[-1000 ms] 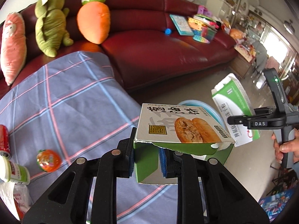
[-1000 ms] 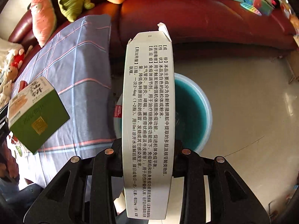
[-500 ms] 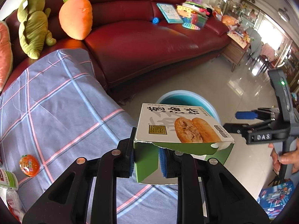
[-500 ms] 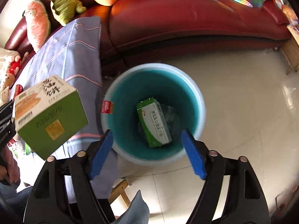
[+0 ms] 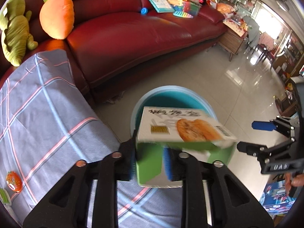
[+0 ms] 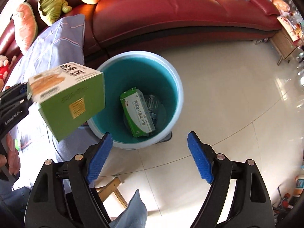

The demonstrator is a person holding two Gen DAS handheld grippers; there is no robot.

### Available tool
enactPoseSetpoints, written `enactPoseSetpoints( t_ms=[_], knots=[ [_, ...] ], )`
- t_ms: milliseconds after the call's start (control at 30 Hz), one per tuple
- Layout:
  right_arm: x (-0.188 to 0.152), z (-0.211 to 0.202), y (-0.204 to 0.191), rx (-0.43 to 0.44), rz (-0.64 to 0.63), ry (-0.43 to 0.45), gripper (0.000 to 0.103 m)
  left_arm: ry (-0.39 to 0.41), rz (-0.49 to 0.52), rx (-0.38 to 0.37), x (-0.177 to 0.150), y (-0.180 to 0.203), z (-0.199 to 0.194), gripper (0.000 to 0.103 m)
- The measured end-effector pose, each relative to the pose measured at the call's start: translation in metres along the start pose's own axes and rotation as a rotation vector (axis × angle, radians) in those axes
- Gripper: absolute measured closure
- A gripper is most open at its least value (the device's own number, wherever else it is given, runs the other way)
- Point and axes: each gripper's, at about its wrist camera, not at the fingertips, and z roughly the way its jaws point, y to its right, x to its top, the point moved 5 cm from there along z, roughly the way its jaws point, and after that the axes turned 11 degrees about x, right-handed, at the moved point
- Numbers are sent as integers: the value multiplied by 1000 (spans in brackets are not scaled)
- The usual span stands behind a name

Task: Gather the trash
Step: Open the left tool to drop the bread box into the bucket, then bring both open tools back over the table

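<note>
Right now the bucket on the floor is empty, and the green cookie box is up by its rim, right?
Not quite. The bucket is not empty: the right wrist view shows a green and white carton lying at the bottom. The rest holds: the green cookie box is up by its rim.

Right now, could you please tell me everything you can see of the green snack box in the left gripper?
The green snack box is cardboard, with a pale top printed with dark characters, a pastry photo and a barcode, and green sides bearing a gold square. It hangs tilted and blurred above the near rim of the teal bucket, its lower flap between the left gripper fingers, whose jaws have just been opening.
</note>
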Motion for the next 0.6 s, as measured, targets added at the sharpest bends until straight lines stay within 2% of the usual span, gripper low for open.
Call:
enactPoseSetpoints(
  t_ms=[67,133,367,467,600],
  knots=[
    [-1,-1,2,-5,5,1,26,5,-8,-9,4,3,-2,56],
    [-2,0,3,-6,10,-3,26,29,-11,-6,5,3,-6,33],
    [-6,4,-3,-10,3,-29,26,46,-36,14,-4,-9,-17,22],
    [-9,5,-9,-14,-10,-42,20,42,-54,25,-11,-18,-23,18],
    [-13,8,-20,-16,-33,-62,19,37,-73,38,-23,-31,-30,12]
  ],
)
